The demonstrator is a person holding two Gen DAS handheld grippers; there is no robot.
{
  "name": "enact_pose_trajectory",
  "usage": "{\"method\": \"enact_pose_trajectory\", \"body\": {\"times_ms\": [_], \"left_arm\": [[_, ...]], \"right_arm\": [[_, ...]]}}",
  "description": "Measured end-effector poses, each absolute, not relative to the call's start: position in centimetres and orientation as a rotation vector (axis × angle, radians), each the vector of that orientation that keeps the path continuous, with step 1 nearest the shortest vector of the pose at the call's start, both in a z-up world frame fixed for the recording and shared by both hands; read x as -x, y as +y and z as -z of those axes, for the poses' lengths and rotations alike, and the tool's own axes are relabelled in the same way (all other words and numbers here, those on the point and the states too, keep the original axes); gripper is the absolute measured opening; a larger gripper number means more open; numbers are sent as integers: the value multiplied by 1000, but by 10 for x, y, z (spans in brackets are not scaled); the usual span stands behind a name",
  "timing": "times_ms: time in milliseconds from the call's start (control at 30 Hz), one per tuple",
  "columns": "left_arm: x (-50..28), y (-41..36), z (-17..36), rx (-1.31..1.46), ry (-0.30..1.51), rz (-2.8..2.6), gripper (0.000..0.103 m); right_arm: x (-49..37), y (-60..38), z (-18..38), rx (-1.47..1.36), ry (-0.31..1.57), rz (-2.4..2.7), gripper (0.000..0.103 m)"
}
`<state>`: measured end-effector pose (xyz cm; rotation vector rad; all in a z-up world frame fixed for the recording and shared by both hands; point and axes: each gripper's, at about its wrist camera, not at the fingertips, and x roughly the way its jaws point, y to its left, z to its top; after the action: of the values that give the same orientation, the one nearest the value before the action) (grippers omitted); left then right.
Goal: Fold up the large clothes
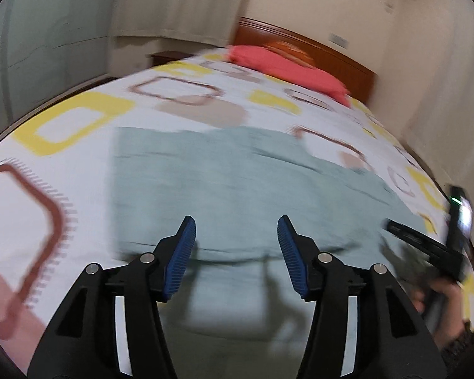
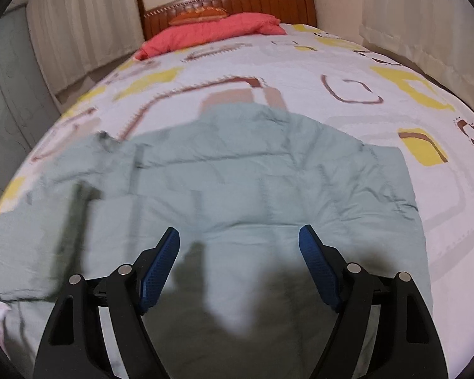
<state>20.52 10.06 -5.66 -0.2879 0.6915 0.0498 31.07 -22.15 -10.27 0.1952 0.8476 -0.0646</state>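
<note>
A large pale green padded garment (image 1: 237,183) lies spread on the patterned bed; the right wrist view shows its quilted surface (image 2: 268,189) with a sleeve or flap lying over to the left. My left gripper (image 1: 236,224) hovers above the garment with its blue pads apart and nothing between them. My right gripper (image 2: 238,237) also stands open over the garment, holding nothing. In the left wrist view the right gripper (image 1: 426,243) and the hand that holds it appear at the right edge. The left wrist picture is blurred.
The bed cover (image 2: 347,63) is white with yellow and brown squares. A coral pillow or quilt (image 2: 211,30) and an orange cushion (image 2: 199,15) lie by the wooden headboard (image 2: 268,0). Curtains and walls flank the bed on both sides.
</note>
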Motion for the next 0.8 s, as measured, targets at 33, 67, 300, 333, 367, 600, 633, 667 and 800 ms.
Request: {"method": "enact_pose_trajectory", "body": {"times_ms": [33,67,300,333,367,600,633,667,800], "left_arm": [[-206,119,59,318,698,-93,54],[-206,138,62,359,702,-131,54],[-213,202,76,467,720,-262,54],[-213,207,79,475,724,-272,54],[-214,210,81,481,729,-275,54],[-217,209,89,484,750,-261,59],[-216,208,88,485,748,-256,59],[-216,208,87,486,746,-253,59],[-213,204,78,489,726,-228,61]], "right_arm": [[-309,-215,98,-196,842,48,77],[-307,-204,91,-197,834,23,77],[-310,-143,79,-203,852,-116,77],[-312,-135,81,-208,864,-134,77],[-313,-130,83,-214,873,-143,77],[-315,-103,102,-233,948,-212,15],[-312,-102,100,-228,940,-217,10],[-309,-103,95,-224,923,-220,9],[-298,-124,73,-241,841,-194,8]]}}
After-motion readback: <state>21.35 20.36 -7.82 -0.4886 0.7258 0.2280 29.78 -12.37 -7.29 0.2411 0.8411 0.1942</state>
